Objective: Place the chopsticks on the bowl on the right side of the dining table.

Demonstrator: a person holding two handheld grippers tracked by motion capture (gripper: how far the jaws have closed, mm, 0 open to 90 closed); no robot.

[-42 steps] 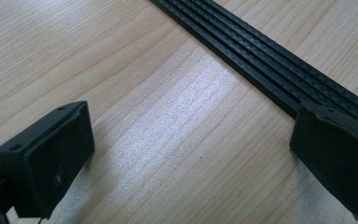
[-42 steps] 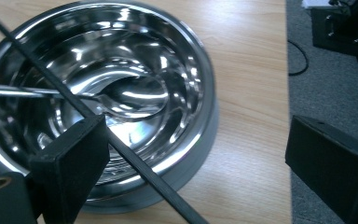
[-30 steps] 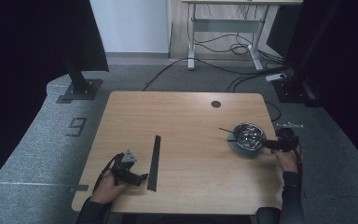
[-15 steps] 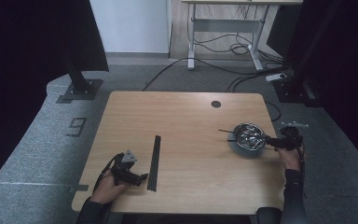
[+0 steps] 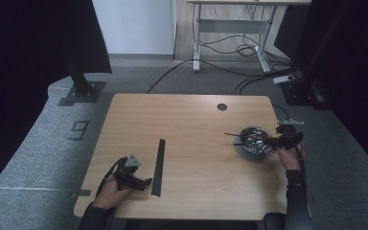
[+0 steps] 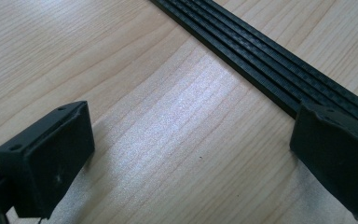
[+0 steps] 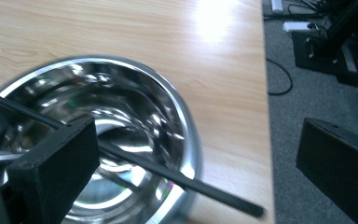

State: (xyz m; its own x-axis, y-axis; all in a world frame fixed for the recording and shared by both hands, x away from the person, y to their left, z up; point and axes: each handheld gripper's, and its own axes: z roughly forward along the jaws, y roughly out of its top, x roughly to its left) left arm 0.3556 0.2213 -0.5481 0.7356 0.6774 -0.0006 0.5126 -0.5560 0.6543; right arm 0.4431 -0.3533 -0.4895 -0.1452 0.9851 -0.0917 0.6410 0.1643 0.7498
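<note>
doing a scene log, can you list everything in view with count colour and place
table: 1, light wood, centre, with a round dark hole near its far right corner
black strip: 1, black, ribbed, flat on the table's near left, beside the left gripper
steel bowl: 1, shiny silver, table's right edge
thin rod: 1, black, lying across the bowl, its ends past the rim
desk: 1, pale legs, on the floor beyond, cables under it
stand base: 1, black, floor at far left
left gripper: 1, black, jaws open over bare table
right gripper: 1, black, jaws open at the bowl's rim
</note>
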